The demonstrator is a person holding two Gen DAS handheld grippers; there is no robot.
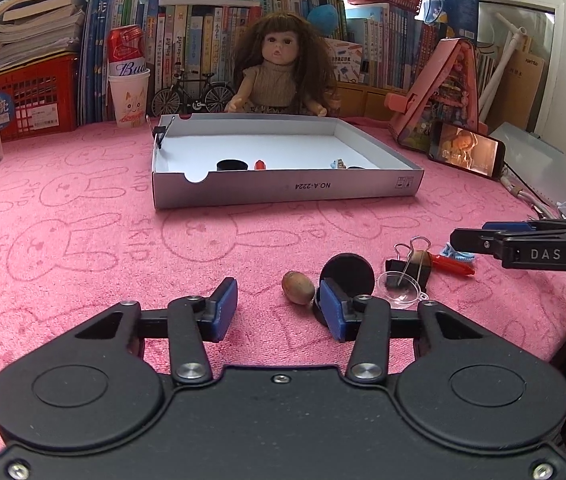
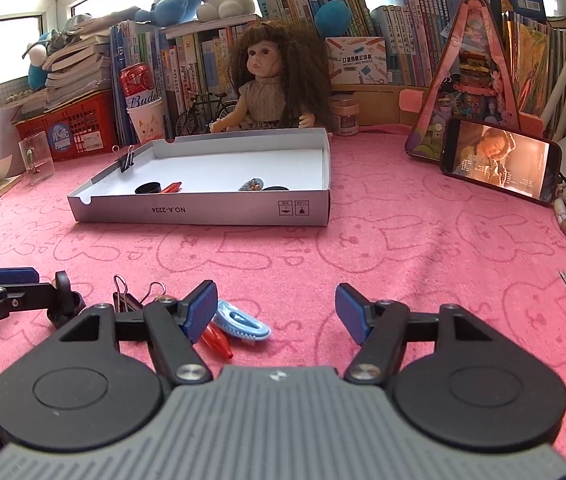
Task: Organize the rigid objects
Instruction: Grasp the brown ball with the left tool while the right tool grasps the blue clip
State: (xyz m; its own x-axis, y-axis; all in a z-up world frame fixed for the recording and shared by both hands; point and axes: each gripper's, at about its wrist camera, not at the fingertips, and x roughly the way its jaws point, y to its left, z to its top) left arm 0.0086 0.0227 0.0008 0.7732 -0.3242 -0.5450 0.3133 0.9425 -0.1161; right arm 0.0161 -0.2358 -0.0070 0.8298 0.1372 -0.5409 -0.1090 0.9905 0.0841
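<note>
Left hand-held gripper (image 1: 279, 312) low over the desk (image 1: 83, 240), jaws spread, nothing pinched. Nut (image 1: 298, 287) lies just ahead, between the pads; black cap (image 1: 349, 274) beside the right pad. Right hand-held gripper (image 2: 277, 312) spread, empty, clip (image 2: 243, 322) at its left pad. Box (image 1: 283, 194) well apart. Risk: the closing pad nudges the cap, or the round nut rolls free.

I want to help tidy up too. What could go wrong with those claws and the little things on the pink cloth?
1. The left claw has one pad against the black cap, with the brown nut beside it. Closing could bump the nut so it rolls away.
2. The clear funnel, binder clip and red pen lie crowded together, so grabbing one might drag another.
3. The right claw hangs open near the blue clip and may nudge it.
</note>
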